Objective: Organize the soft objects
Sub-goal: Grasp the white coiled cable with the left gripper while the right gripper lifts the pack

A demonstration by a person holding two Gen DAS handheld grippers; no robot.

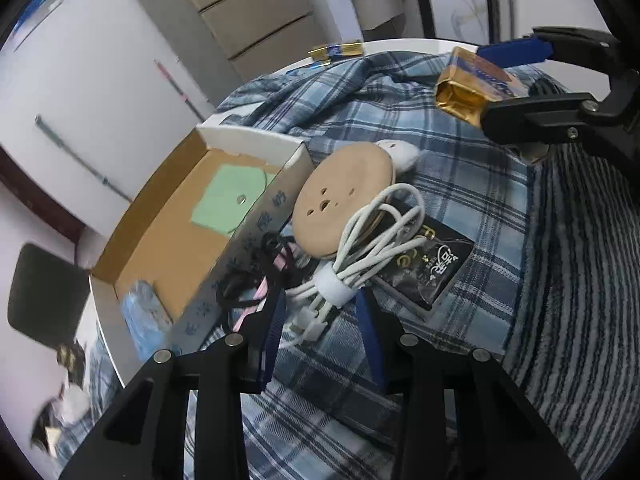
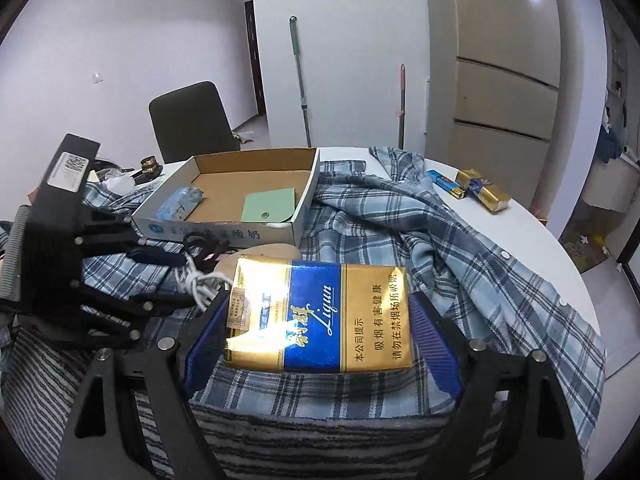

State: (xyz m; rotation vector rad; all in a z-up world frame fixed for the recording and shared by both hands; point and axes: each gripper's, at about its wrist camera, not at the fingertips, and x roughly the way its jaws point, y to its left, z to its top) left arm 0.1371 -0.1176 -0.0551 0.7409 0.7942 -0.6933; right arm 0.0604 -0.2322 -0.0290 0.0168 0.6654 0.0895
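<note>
- The right gripper [image 2: 320, 320] clamps a gold and blue soft cigarette pack [image 2: 320, 316] between its two blue pads, which press on the pack's short ends; the pack lies flat and clear of the cloth, which suggests it is being carried rather than rested.
- The left gripper [image 1: 320, 320] points steeply down at a bundle of white cable bound by a white strap [image 1: 360, 256]; its jaws stand partly closed on either side of the strapped end, but I cannot tell whether the pads touch it yet.
- The open cardboard box with a white outer wall [image 2: 224, 236] serves as the landmark: the cable lies just in front of that wall, beside a round tan disc with small holes [image 1: 344, 200] and a black foil sachet [image 1: 432, 272].
- Inside the box lie a pale green card [image 2: 270, 208] and a light blue wrapped packet [image 2: 180, 204], so the box looks like the collecting place.
- A blue plaid shirt [image 2: 420, 220] spreads under and to the right of the box, over the white round worktop [image 2: 560, 240], cushioning the loose things.
- Well to the right of the box, two more gold packs [image 2: 480, 192] wait on the worktop.
- Judging by this, both hands are gathering items for the box.
</note>
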